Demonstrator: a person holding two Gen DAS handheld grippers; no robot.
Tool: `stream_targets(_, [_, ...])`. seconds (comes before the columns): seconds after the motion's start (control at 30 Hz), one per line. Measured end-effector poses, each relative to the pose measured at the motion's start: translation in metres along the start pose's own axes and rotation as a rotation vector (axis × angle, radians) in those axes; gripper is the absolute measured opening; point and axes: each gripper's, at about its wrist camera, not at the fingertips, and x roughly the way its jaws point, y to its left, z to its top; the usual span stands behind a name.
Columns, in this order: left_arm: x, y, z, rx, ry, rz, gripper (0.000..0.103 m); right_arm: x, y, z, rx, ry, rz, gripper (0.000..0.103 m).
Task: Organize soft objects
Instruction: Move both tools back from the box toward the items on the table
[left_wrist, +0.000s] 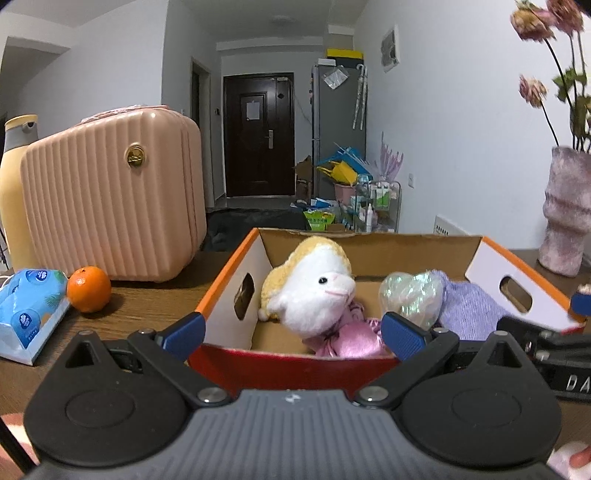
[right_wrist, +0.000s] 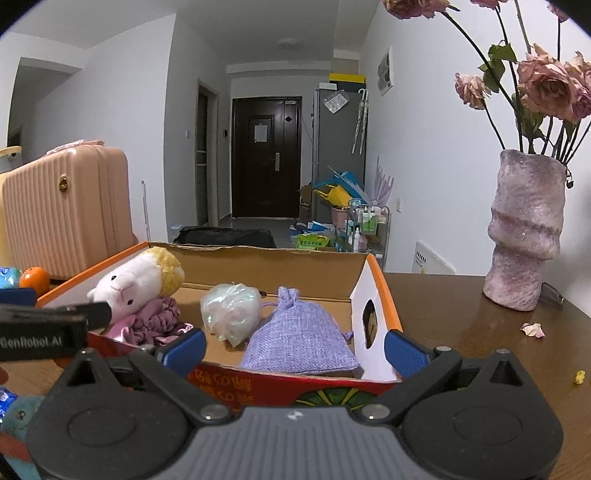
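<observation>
An open cardboard box (left_wrist: 229, 291) (right_wrist: 384, 291) with an orange rim stands on the brown table. Inside lie a white and yellow plush sheep (left_wrist: 314, 291) (right_wrist: 136, 284), a pink satin cloth (left_wrist: 351, 339) (right_wrist: 155, 321), a shiny iridescent pouch (left_wrist: 413, 295) (right_wrist: 231, 308) and a lilac drawstring bag (left_wrist: 469, 310) (right_wrist: 299, 339). My left gripper (left_wrist: 291, 334) is open at the box's near wall, nothing between its fingers. My right gripper (right_wrist: 293, 349) is open too, just in front of the lilac bag. The left gripper's body shows at the left of the right wrist view.
A pink ribbed suitcase (left_wrist: 110, 195) (right_wrist: 62, 210) stands at the back left, with an orange (left_wrist: 88, 290) (right_wrist: 34, 280) and a blue tissue pack (left_wrist: 27, 314) beside it. A pink vase (right_wrist: 524, 232) (left_wrist: 565, 214) of dried roses stands right. A teal soft thing (right_wrist: 18, 410) lies low left.
</observation>
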Motion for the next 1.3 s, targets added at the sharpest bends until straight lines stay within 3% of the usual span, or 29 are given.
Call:
stream_targets(0.4, [-0.01,0.006,-0.009,-0.012,-0.02,-0.012,0.103,-0.018,0.004,-0.01,-0.013,-0.017,0.0,0.103])
stream_targets(0.7, [-0.023,0.008,-0.017,-0.001,0.005,-0.054,0.103,-0.035,0.007,-0.016,-0.016,-0.025,0.001,0.103])
stream_targets(1.3, [-0.057,0.019,-0.038,0.017,0.058,-0.069,0.103,-0.069,0.009,-0.03,-0.009,-0.02,-0.013,0.103])
